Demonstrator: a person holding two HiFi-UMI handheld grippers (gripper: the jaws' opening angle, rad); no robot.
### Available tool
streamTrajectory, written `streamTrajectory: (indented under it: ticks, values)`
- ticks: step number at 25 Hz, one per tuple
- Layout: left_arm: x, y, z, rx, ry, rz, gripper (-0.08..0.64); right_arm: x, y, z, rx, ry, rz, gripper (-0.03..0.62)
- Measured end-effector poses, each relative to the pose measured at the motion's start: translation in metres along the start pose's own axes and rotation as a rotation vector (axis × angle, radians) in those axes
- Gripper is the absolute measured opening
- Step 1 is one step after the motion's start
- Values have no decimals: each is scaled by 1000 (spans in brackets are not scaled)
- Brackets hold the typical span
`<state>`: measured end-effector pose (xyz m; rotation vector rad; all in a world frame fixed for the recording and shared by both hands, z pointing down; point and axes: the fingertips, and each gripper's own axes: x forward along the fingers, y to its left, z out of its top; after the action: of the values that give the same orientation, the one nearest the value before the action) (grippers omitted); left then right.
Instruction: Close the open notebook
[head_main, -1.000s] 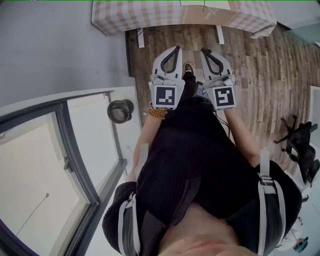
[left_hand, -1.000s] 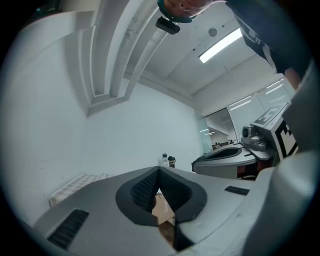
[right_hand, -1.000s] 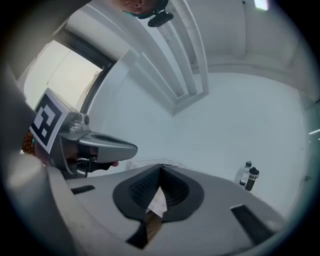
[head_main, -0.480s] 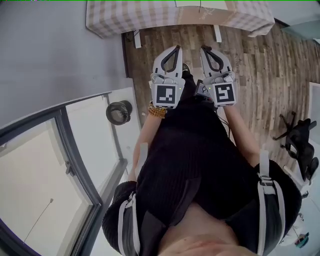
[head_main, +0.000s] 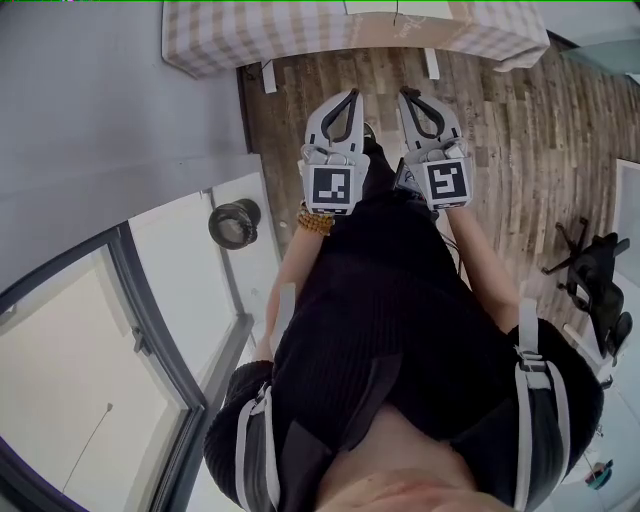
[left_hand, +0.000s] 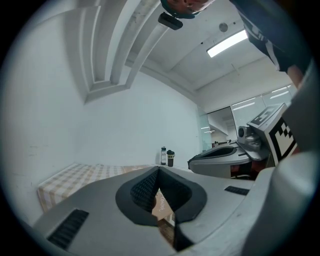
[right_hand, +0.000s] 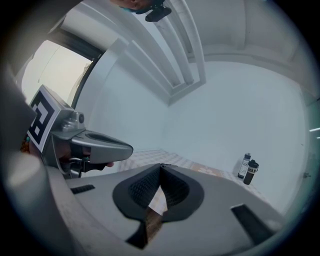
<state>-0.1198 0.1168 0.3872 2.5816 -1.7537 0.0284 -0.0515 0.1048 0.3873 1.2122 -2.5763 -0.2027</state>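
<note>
- You cannot pick out the notebook for certain. A pale flat shape (head_main: 370, 7) lies on the checked table (head_main: 250, 30), cut off by the top edge of the head view. Whether it is the notebook cannot be told.
- Just beside that shape, a tan patch (head_main: 425, 22) lies on the same tablecloth.
- Two dark bottles (right_hand: 247, 170) stand upright, close together, at one end of the table.
- A stretch of wooden floor (head_main: 520, 150) lies between the table and your grippers, so both are well apart from it.
- Your left gripper (head_main: 352, 96) is closed, its tips meeting with nothing between them. Only floor and table show through the gap behind the pads.
- Your right gripper (head_main: 405, 95) is closed in the same way and is also empty.
- You hold the two grippers side by side in front of your body, near each other but not touching, both pointing toward the table.
- A bead bracelet (head_main: 315, 222) sits on your left wrist, just behind that gripper's marker cube.
- To your left, a dark round object (head_main: 235, 222) rests on a white ledge beside the window frame.
- To your right, a black office chair (head_main: 598, 285) stands on the floor.
</note>
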Motion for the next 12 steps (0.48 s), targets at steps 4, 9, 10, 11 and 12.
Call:
streamTrajectory:
  ticks: [4, 9, 10, 11, 12]
  values:
    - [14, -1, 1, 4, 7, -5, 5, 6, -12, 0, -7, 11, -11, 6]
    - [31, -2, -2, -11, 23, -7, 5, 15, -30, -3, -6, 32, -31, 6]
    - [34, -2, -2, -10, 26, -7, 5, 17, -32, -3, -7, 32, -26, 6]
    - [37, -1, -2, -10, 29, -6, 5, 20, -34, -4, -9, 31, -21, 6]
    - [39, 0, -2, -9, 31, -4, 5, 23, -36, -6, -10, 30, -16, 6]
